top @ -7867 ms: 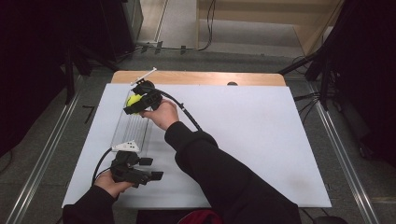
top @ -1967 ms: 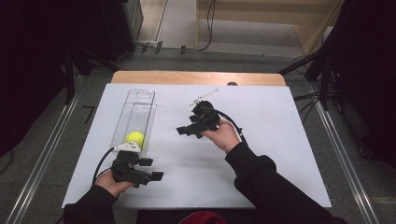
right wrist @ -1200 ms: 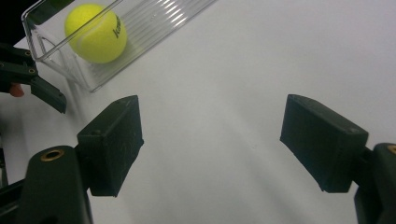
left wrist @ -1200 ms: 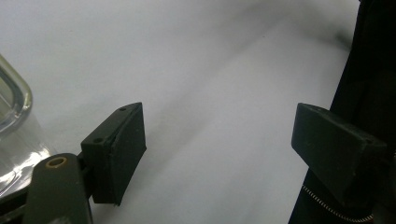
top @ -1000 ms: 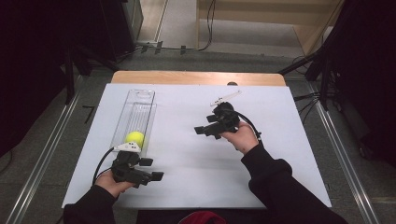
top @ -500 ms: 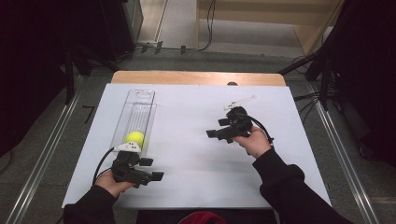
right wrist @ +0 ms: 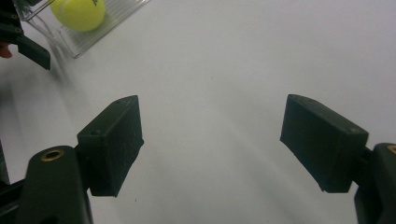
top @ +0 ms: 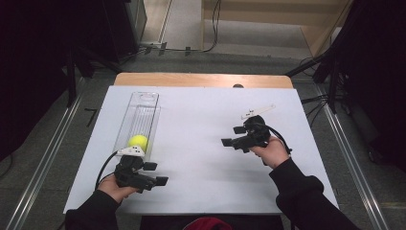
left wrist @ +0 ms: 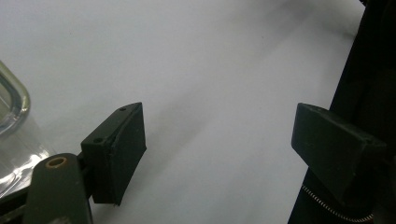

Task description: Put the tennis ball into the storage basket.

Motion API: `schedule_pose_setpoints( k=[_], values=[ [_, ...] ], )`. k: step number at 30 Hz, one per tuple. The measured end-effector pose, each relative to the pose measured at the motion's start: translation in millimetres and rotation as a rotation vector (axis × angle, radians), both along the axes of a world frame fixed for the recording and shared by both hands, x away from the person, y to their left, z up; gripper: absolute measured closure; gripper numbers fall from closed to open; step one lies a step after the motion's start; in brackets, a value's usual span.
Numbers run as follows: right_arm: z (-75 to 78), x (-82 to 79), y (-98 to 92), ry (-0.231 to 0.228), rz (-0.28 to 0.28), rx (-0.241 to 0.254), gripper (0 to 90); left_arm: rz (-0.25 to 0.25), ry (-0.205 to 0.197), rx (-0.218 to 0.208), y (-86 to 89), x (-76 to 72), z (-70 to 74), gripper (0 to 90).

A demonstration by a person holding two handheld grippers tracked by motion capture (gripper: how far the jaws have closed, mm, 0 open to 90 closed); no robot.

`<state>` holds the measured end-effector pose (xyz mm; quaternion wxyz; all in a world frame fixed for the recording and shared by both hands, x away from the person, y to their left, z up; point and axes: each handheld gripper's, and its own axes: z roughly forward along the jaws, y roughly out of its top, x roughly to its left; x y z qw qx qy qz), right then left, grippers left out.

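A yellow tennis ball (top: 138, 141) lies in the near end of a long clear plastic tray (top: 143, 108) at the table's left. My left gripper (top: 157, 173) rests just in front of that tray, open, with bare table between its jaws (left wrist: 217, 135); the tray's corner (left wrist: 11, 107) shows at its left. My right gripper (top: 232, 136) hovers over the right half of the table and points left. It is open with nothing between its jaws (right wrist: 210, 135). From there the ball (right wrist: 78, 13) and the tray (right wrist: 93, 35) lie far off at the upper left.
A white sheet (top: 201, 158) covers the table, with a wooden strip (top: 201, 79) along the far edge. A dark zipped sleeve (left wrist: 355, 93) fills the right edge of the left gripper view. Metal rails (top: 43, 158) run along both sides on the floor.
The right hand, which earlier held the ball over the tray, has drawn away rightward across the table with nothing in its jaws. The ball now lies in the tray. The left hand has stayed put.
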<state>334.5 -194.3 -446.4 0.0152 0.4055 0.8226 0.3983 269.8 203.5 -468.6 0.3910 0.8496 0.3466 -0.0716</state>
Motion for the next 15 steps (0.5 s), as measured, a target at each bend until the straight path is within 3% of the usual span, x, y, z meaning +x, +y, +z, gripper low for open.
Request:
schedule_pose_setpoints(
  k=[9,15],
  values=[
    [-2.2,-11.0,-13.4,-0.003,-0.015,0.004,18.7,0.001,0.0,0.002,0.2,0.1,0.0,18.0],
    [-5.9,-21.9,-18.4,0.003,-0.004,-0.019,18.7,0.002,-0.001,0.004,0.2,0.1,0.1,18.0]
  ],
)
